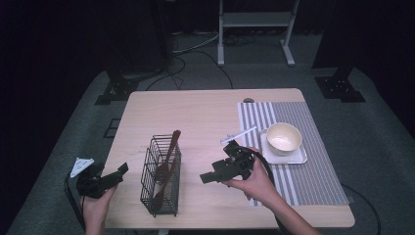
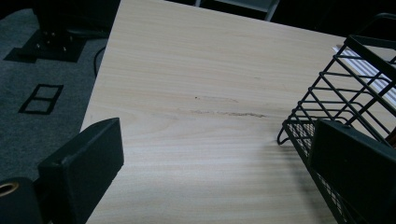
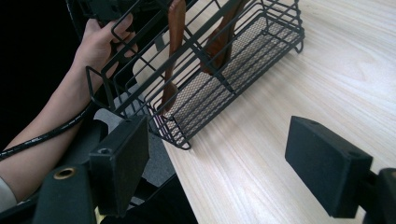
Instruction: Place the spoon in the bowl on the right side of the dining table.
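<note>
**Wire caddy sits between two open grippers, right one nearer**

Black wire makes up the caddy (image 1: 160,177), which stands upright on the desk (image 1: 205,112) near its front edge, its long axis running from the person toward the far side. Two wooden utensils (image 1: 167,164) lean inside it, handles up and tilted away from the person.

Nearest the person, the left gripper (image 1: 120,172) hangs at the desk's left front corner, just left of the caddy, its fingers (image 2: 86,163) spread wide with nothing between them; in the left gripper view the caddy's corner lies beside the right finger, not inside the gap.

The right gripper (image 1: 208,177) is right of the caddy, pointing left at it, fingers (image 3: 122,154) also parted and empty. In the right gripper view the caddy's near bottom corner sits just above the left finger. I judge the right hand better lined up to reach the utensil handles.

Farther right of the caddy, a cream bowl (image 1: 283,138) rests on a small tray (image 1: 298,157) atop a striped mat (image 1: 313,181).
</note>
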Motion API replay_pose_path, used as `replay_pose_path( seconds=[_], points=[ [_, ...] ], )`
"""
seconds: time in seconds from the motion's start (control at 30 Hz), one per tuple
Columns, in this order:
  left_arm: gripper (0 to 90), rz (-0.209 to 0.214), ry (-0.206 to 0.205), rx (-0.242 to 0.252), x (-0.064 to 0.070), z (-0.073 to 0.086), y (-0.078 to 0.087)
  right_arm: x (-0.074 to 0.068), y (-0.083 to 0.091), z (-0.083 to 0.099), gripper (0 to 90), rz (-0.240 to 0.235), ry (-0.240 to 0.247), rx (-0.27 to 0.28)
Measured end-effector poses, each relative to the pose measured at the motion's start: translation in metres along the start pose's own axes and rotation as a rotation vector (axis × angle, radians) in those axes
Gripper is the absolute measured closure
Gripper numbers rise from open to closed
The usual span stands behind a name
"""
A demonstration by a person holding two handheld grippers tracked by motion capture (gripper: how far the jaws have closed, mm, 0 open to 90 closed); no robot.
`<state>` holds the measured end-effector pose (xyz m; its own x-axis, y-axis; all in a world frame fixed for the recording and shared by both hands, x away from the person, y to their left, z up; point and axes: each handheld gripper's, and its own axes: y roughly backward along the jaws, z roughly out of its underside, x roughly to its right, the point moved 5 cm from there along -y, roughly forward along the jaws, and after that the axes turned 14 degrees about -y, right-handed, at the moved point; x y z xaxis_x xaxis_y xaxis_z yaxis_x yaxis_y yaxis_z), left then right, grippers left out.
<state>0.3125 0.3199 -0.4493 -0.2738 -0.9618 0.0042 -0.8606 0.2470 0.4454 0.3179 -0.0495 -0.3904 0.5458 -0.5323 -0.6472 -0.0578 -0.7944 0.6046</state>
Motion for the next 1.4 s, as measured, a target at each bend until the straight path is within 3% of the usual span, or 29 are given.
replay_pose_path(
  seconds=[0.57,1.4],
  points=[
    [2.4,0.001,0.004,0.006,-0.001,0.0,0.001,-0.021,-0.016,-0.017,22.2,-0.056,-0.002,-0.013],
    [2.4,0.002,0.014,0.014,-0.003,-0.001,0.003,-0.04,-0.041,-0.034,27.0,-0.05,0.024,-0.038]
  ],
)
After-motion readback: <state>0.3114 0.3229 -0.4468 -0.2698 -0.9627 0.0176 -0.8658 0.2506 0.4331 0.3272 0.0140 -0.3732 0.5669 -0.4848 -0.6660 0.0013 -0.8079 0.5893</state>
